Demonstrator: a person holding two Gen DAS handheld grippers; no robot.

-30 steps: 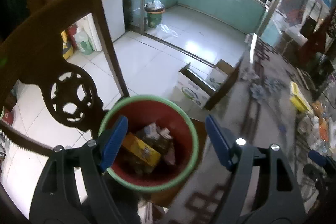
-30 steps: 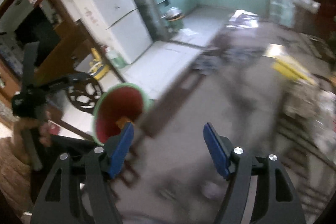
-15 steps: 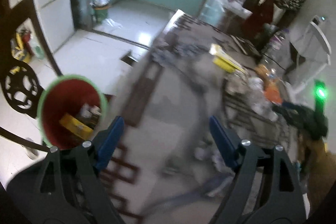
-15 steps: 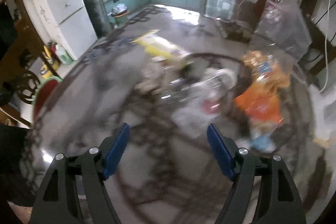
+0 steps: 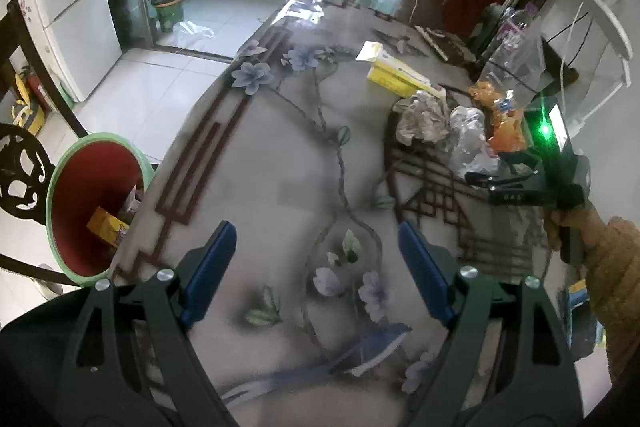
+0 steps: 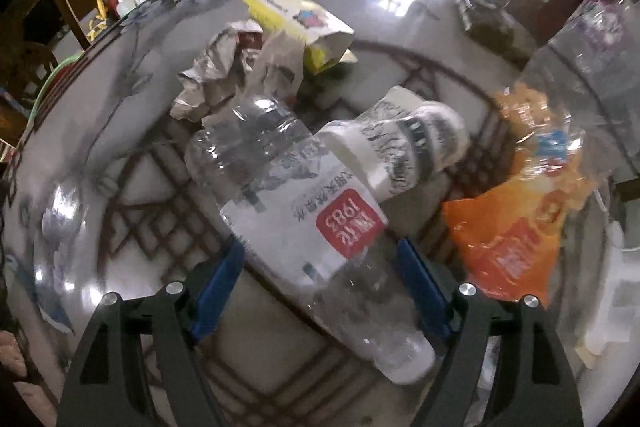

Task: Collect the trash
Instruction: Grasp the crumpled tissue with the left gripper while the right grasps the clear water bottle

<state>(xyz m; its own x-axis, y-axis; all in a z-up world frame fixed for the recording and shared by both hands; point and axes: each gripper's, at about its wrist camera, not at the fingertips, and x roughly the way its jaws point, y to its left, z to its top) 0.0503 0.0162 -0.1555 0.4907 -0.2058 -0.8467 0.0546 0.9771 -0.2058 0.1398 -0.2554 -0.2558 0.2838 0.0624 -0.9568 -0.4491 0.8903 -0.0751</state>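
My right gripper (image 6: 320,267) points down at the trash pile, open, with a clear plastic bottle (image 6: 304,219) lying on the table between its blue pads. Behind the bottle are a white printed container (image 6: 412,147), crumpled paper (image 6: 240,67), a yellow box (image 6: 288,15) and an orange snack bag (image 6: 508,251). My left gripper (image 5: 316,259) hangs open over the flower-patterned table (image 5: 280,155) with nothing in it. The red bin with a green rim (image 5: 96,203) stands off the table's left edge, holding several pieces of trash. In the left wrist view the right gripper (image 5: 484,181) hovers at the pile (image 5: 440,123).
A carved dark wooden chair (image 5: 20,171) stands behind the bin. A large clear plastic bag (image 6: 592,47) rises at the table's right side. A hand in a tan sleeve (image 5: 608,259) holds the right gripper. Beyond the table are a white fridge (image 5: 72,7) and a tiled kitchen floor.
Both grippers have swung from the bin at the table's edge to over the table. The right one has dropped onto the trash pile, and the clear bottle now lies between its pads.
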